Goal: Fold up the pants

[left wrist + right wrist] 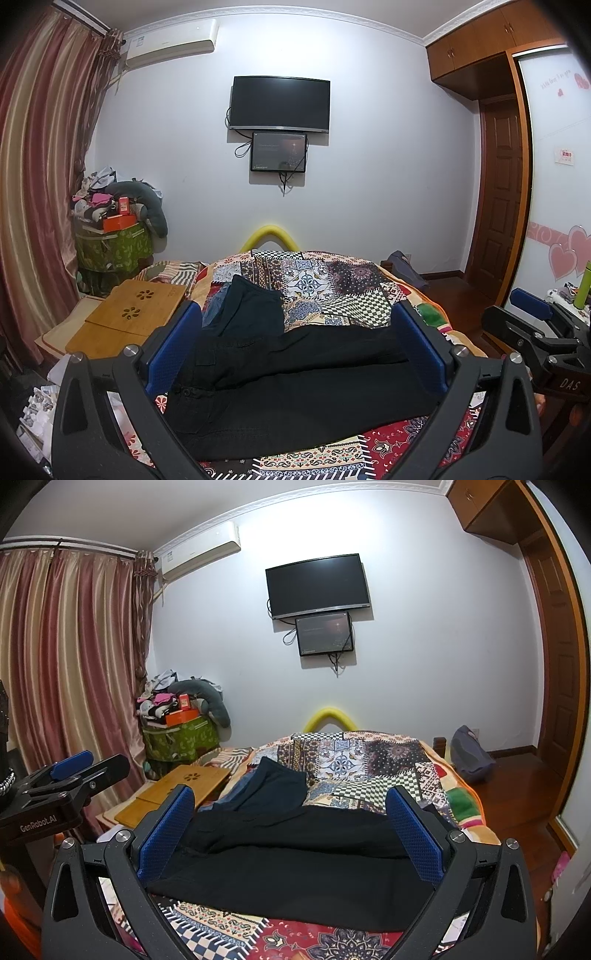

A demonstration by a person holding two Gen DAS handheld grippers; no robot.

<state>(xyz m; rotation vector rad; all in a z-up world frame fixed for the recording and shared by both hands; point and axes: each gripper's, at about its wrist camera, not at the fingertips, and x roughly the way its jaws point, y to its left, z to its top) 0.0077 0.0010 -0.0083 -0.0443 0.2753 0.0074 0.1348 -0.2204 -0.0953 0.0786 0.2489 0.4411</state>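
On patchwork bedspread (325, 284), black pants (295, 387) lie flat below and ahead of both grippers, long axis running L–R, waistband w/ button at left. Left gripper (295, 347) and right gripper (291, 830) hover w/ jaws apart, holding nothing; pads blue, textured.

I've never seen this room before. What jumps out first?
The black pants lie spread across a busy patchwork quilt on the bed, framed by the open left claw. Above, a dark television hangs on the white wall, with striped pink curtains at left.
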